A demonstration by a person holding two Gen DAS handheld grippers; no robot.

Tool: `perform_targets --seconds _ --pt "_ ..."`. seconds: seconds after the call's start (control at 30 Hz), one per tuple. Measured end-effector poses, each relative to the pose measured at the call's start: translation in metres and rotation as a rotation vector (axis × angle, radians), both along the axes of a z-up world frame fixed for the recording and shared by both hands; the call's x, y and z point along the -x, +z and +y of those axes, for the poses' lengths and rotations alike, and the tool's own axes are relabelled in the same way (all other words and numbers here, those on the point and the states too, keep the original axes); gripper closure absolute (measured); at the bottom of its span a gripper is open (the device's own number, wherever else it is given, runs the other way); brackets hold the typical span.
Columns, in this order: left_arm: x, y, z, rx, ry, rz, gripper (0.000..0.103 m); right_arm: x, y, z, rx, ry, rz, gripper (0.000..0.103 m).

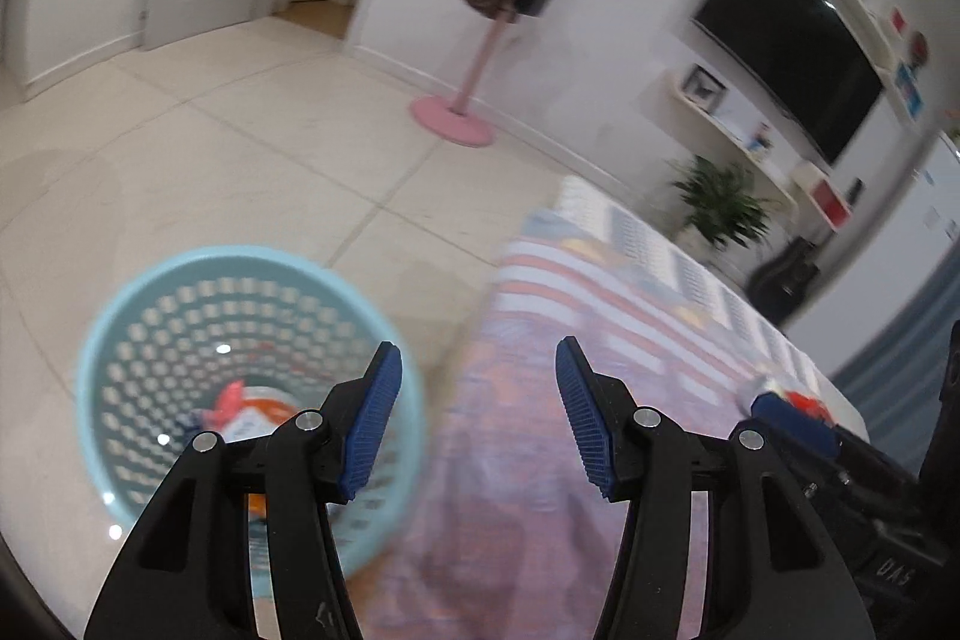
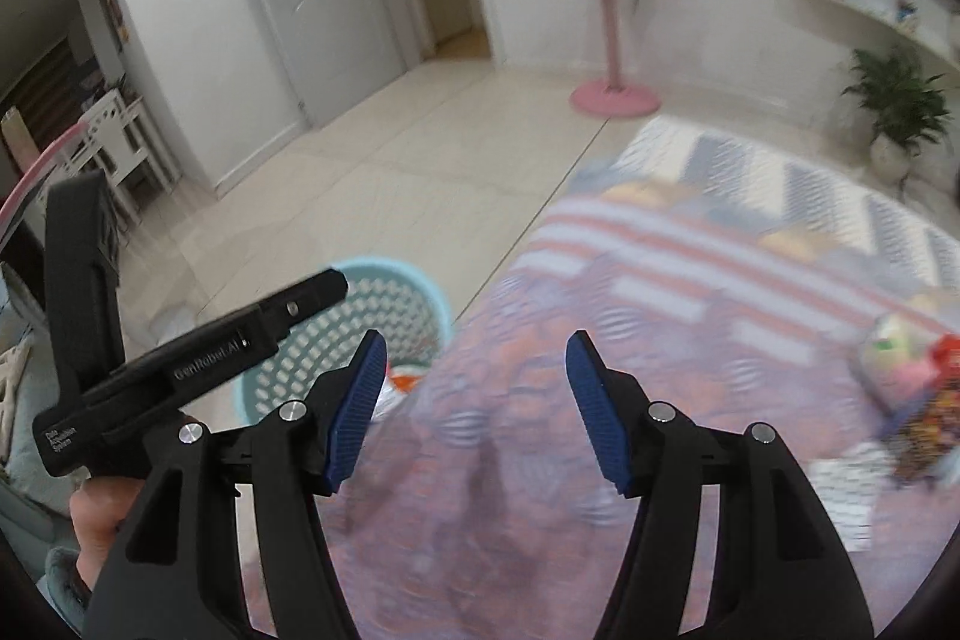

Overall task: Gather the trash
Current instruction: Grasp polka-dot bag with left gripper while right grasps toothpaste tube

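A light blue perforated bin [image 1: 240,340] stands on the tiled floor beside the table's edge, with orange and red wrappers [image 1: 246,409] at its bottom. My left gripper [image 1: 478,358] hangs open and empty above the bin's rim and the table edge. My right gripper [image 2: 477,346] is open and empty too, over the patterned tablecloth [image 2: 660,280]. A blurred heap of colourful wrappers [image 2: 918,388] lies on the cloth at the far right, with white paper [image 2: 840,490] in front of it. The bin [image 2: 384,298] sits left of the right gripper, partly behind the left tool.
A hand [image 2: 96,514] holds the left tool at the lower left. A pink coat stand [image 1: 462,112] with bags stands on the floor beyond the table. A potted plant [image 1: 720,202], shelves and a dark TV [image 1: 792,52] line the right wall. A white door [image 2: 312,10] is at the back.
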State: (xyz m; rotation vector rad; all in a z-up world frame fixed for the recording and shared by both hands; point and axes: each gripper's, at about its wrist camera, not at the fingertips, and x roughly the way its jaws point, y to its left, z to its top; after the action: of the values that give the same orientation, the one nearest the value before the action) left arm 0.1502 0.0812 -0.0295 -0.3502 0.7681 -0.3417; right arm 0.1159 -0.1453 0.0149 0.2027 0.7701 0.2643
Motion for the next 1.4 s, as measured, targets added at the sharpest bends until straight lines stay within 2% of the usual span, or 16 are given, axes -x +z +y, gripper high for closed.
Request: perform_targets --seconds 0.17,0.37,0.53,0.63,0.8,0.97,1.0,1.07,1.13,1.23,1.27,1.3,1.4 --pt "0.004 0.008 -0.071 0.008 -0.141 -0.029 0.051 0.032 0.01 -0.064 0.053 -0.112 -0.072 0.043" --pt "0.018 -0.002 -0.159 -0.023 -0.329 -0.047 0.043 0.06 0.008 -0.141 0.127 -0.257 -0.107 0.038" --pt "0.026 -0.023 -0.22 -0.073 -0.459 -0.022 0.04 0.065 -0.011 -0.21 0.165 -0.362 -0.067 0.035" --pt "0.024 -0.042 -0.244 -0.026 -0.52 0.06 0.04 0.06 -0.03 -0.24 0.186 -0.379 -0.017 0.035" --pt "0.024 -0.06 -0.273 -0.065 -0.541 0.079 0.04 0.047 -0.054 -0.265 0.164 -0.344 0.049 0.035" --pt "0.023 -0.077 -0.291 -0.061 -0.581 0.129 0.042 0.038 -0.066 -0.256 0.244 -0.325 0.077 0.035" --pt "0.024 -0.079 -0.294 -0.062 -0.59 0.136 0.042 0.037 -0.07 -0.255 0.241 -0.313 0.091 0.036" --pt "0.024 -0.081 -0.295 -0.036 -0.604 0.149 0.042 0.038 -0.076 -0.255 0.23 -0.297 0.096 0.05" --pt "0.024 -0.081 -0.293 -0.008 -0.62 0.164 0.048 0.04 -0.08 -0.252 0.217 -0.271 0.101 0.071" --pt "0.026 -0.084 -0.294 0.009 -0.639 0.185 0.065 0.046 -0.08 -0.247 0.185 -0.243 0.092 0.08" --pt "0.027 -0.085 -0.294 0.009 -0.647 0.19 0.075 0.05 -0.078 -0.245 0.186 -0.246 0.087 0.08" --pt "0.028 -0.085 -0.295 0.003 -0.653 0.194 0.079 0.054 -0.077 -0.243 0.179 -0.251 0.085 0.082" --pt "0.036 -0.082 -0.295 -0.024 -0.669 0.18 0.083 0.068 -0.076 -0.242 0.151 -0.29 0.096 0.084"
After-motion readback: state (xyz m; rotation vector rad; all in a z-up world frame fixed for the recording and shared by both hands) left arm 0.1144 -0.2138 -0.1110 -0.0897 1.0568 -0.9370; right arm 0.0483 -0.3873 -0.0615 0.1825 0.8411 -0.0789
